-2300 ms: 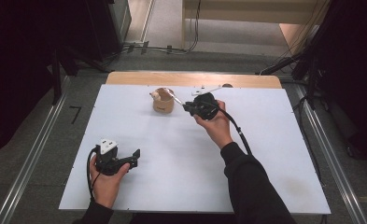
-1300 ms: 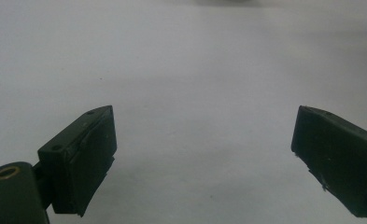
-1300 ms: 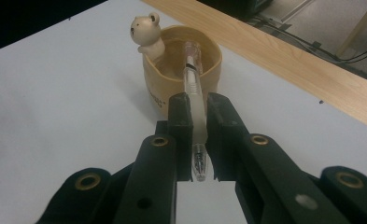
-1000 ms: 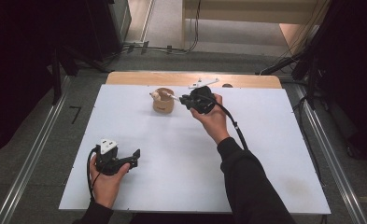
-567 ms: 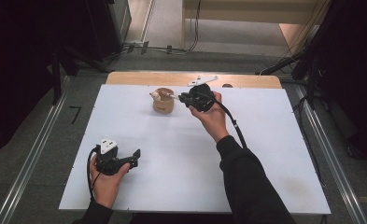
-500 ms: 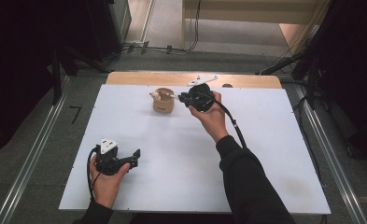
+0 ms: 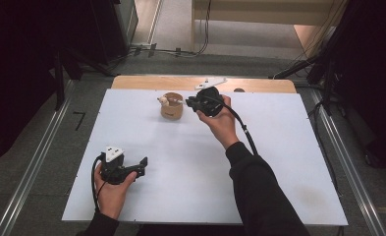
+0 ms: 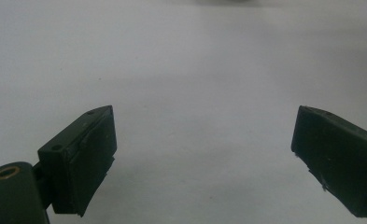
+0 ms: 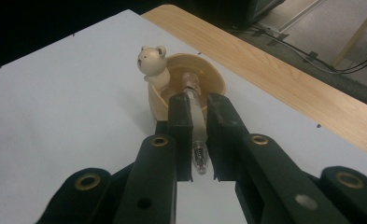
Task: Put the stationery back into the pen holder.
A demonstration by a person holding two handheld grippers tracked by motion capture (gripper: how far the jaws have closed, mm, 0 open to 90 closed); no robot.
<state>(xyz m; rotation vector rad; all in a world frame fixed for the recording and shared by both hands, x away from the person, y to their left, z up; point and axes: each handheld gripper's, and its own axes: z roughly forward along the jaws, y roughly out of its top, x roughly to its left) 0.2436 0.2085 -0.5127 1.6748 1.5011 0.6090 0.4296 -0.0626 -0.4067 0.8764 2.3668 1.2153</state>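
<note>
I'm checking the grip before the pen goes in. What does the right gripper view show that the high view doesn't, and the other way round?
Right gripper view alone: the right hand-held gripper is shut on a clear pen, whose front end sits over the cup's mouth, and the little bear figure on the rim is plain.

High view alone: the left hand-held gripper resting low on the white table, far from the cup, and the person's forearms.

Both: the wooden cup, the white table and the wooden strip beyond it.
</note>
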